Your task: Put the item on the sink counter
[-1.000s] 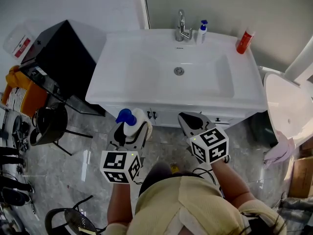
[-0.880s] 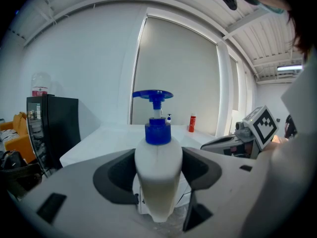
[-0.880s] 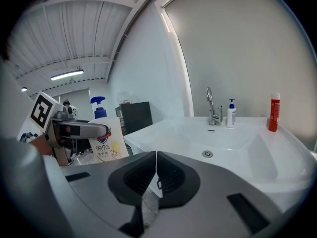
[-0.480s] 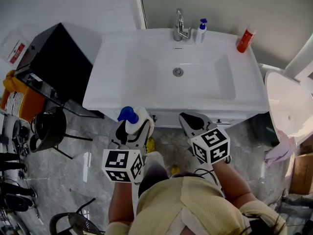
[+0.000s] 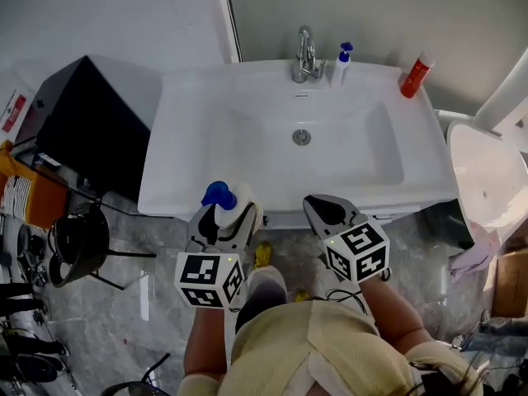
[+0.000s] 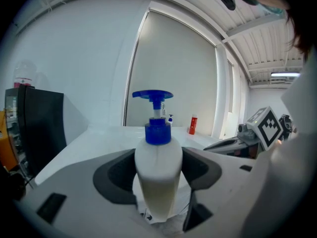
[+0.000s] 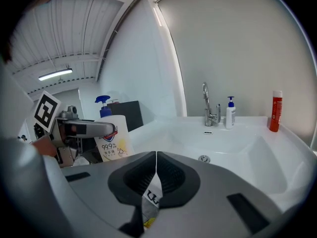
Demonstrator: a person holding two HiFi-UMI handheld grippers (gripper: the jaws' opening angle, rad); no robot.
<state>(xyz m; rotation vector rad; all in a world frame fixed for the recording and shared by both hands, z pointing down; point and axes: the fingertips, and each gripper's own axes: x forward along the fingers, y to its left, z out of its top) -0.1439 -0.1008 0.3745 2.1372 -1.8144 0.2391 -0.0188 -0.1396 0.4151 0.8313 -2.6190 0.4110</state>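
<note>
Left gripper: jaws clamped on the bottle, one dark pad on each flank of the white body, just under the blue collar. The bottle stands upright.

Right gripper: jaws pressed together, carrying nothing I can name. A scrap of white print shows in the slit below the pads, and I can't tell whether it is pinched or part of the gripper. It is held level beside the left one.

Bottle, where: in the air at the front edge of the table, towards its left front corner, left of the basin. It is not yet set down, and its height over the rim is hard to read from above.

Already on table: tap, small pump bottle and red bottle, all along the back wall and well apart from the left front.

Handling (judged): smooth plastic with rounded sides, so likely slippery. It looks fairly full of milky liquid, so moderately heavy. The wall probably gives a little under squeeze.

Hold: the wide body, as now. The pump head would be a poor hold, since it would likely press down or twist.

Set-down: the flat strip left of the basin looks the safest place. Keep the base level, because the bottle is tall for its foot and could tip.
</note>
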